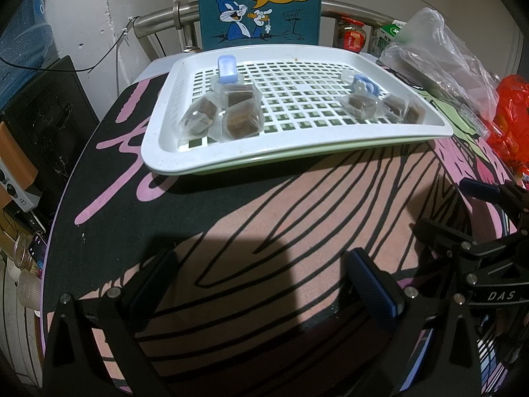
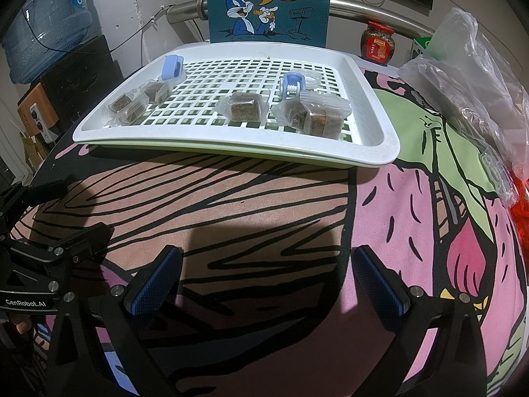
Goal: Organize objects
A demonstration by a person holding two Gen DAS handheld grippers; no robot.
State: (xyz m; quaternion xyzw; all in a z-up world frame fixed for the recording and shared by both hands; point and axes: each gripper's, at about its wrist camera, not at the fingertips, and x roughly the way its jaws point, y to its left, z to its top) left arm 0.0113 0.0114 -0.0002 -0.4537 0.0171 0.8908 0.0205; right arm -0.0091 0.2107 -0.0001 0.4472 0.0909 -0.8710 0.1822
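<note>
Nearest my lenses are my own two tools: my left hand-held gripper (image 1: 267,284) hangs low over the desk (image 1: 231,238) with its fingers spread wide and nothing between them, and my right hand-held gripper (image 2: 264,281) does likewise, jaws well apart and gripping nothing. Each one shows at the edge of the other's view, so they sit side by side above the cartoon-printed mat.

Beyond them, near the far edge of the desk, lies a white slotted tray (image 1: 165,152) stacked on a pale green one. On its grid sit the wrapped brown snack cubes in two clusters. One cluster of wrapped cubes (image 1: 228,112) is on the tray's left part, touching one another, with a blue-capped clear piece (image 1: 226,69) just behind them. The other cluster of wrapped cubes (image 2: 310,115) is toward the right, with one packet (image 2: 243,107) a little apart from it toward the middle, and a small blue-and-white roller (image 2: 292,84) just behind (what exactly it is, I cannot tell).

Behind the tray stands a blue Bugs Bunny board (image 1: 259,3). A red-lidded jar (image 2: 377,43) stands to its right, and crumpled clear plastic bags (image 2: 472,72) lie along the desk's right side. A water jug (image 2: 49,23) stands off to the left.
</note>
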